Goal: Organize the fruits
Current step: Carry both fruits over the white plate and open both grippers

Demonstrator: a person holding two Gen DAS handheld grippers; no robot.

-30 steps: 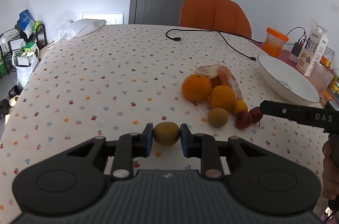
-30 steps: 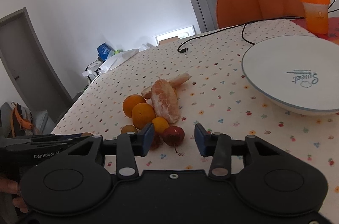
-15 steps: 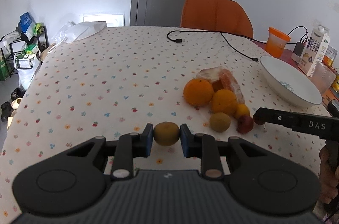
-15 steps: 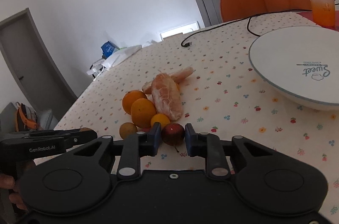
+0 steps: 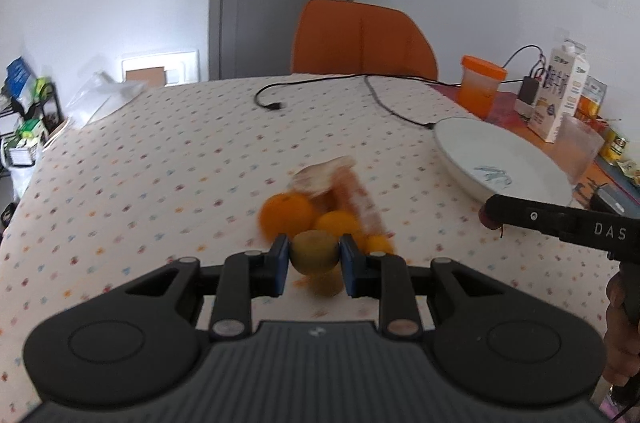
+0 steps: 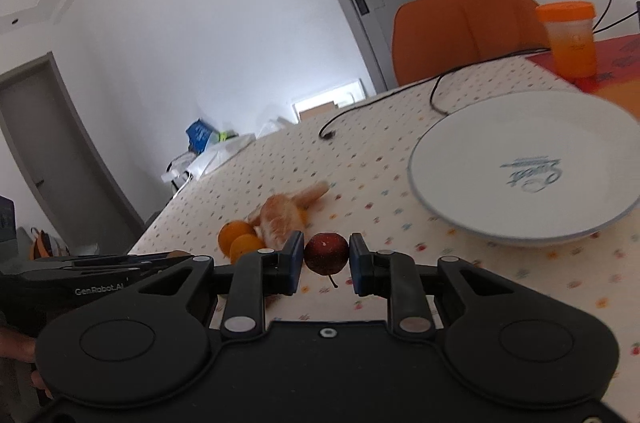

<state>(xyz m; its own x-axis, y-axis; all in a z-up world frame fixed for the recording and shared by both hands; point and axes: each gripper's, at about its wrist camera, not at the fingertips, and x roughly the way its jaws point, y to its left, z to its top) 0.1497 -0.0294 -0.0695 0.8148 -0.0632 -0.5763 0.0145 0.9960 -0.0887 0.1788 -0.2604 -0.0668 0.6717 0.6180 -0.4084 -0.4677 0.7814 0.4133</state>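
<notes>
Fruits sit in a small pile (image 5: 320, 211) near the middle of the counter (image 5: 160, 163), on its dotted cloth: two oranges (image 5: 286, 215), a peeled citrus (image 5: 356, 191) behind them and a small yellow fruit (image 5: 378, 245), all blurred in the left wrist view. Far left of the counter lies a clear bag (image 5: 108, 89), with a cluttered rack (image 5: 28, 119) beyond the edge. The left gripper (image 5: 314, 259) holds a kiwi (image 5: 314, 257) between its jaws, in front of the pile and above the cloth. A black cable (image 5: 340, 95) runs across the far side, before an orange chair (image 5: 360, 39). To the right the right gripper (image 6: 326, 255) has its jaws closed on a dark red fruit (image 6: 326, 253), its stem hanging down, raised off the counter near the pile. Right of that stands a white plate (image 6: 480, 215), with printed script at its centre. Beyond the plate are an orange cup (image 5: 480, 87) and a milk carton (image 5: 560, 91) at the far right edge. In the left view a hand (image 5: 620, 335) grips the right gripper's handle.
</notes>
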